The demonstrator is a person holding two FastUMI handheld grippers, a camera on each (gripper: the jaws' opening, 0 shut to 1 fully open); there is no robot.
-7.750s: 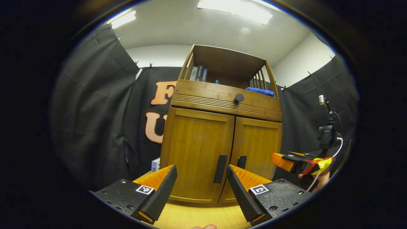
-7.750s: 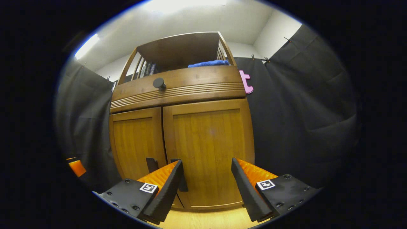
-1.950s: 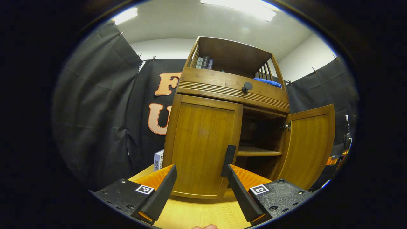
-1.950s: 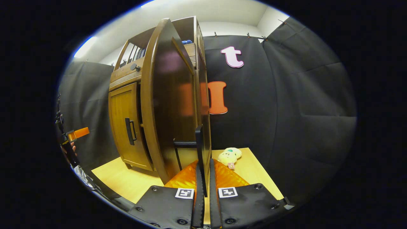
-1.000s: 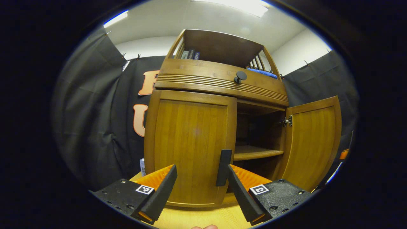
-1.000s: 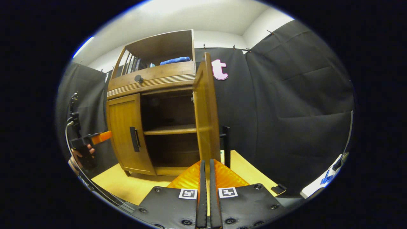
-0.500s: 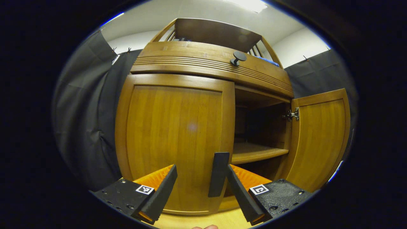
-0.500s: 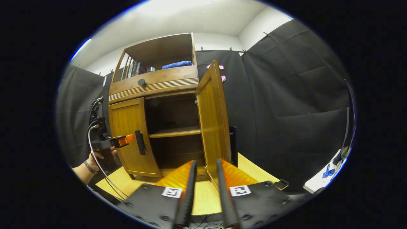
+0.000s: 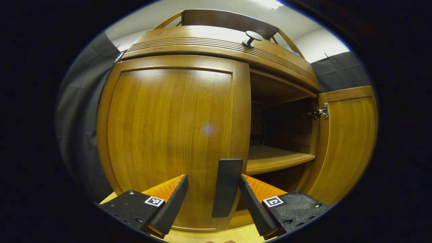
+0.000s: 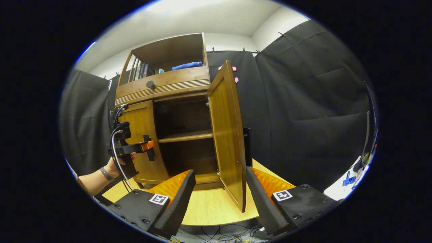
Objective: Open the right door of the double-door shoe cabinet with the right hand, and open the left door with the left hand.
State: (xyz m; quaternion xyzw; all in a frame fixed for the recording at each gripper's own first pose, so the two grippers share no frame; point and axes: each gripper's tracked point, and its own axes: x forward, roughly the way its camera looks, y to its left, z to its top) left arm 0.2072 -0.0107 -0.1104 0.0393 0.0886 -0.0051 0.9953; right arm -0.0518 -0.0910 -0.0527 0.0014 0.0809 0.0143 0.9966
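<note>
The left gripper (image 9: 211,199) stands spread wide before the closed left door (image 9: 168,135) of the shoe cabinet (image 10: 162,84), and the door's dark handle (image 9: 226,187) sits between its fingers, nearer the right one; whether that finger touches it is hard to judge. The right gripper (image 10: 219,197) is also spread and holds nothing. The right door (image 10: 227,135) stands swung out, its free edge running down between the jaws, with its handle (image 10: 247,146) just behind it.

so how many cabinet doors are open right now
1. The right door stands swung wide open beside the shelf. The left door is shut, its handle between the left gripper fingers.
</note>
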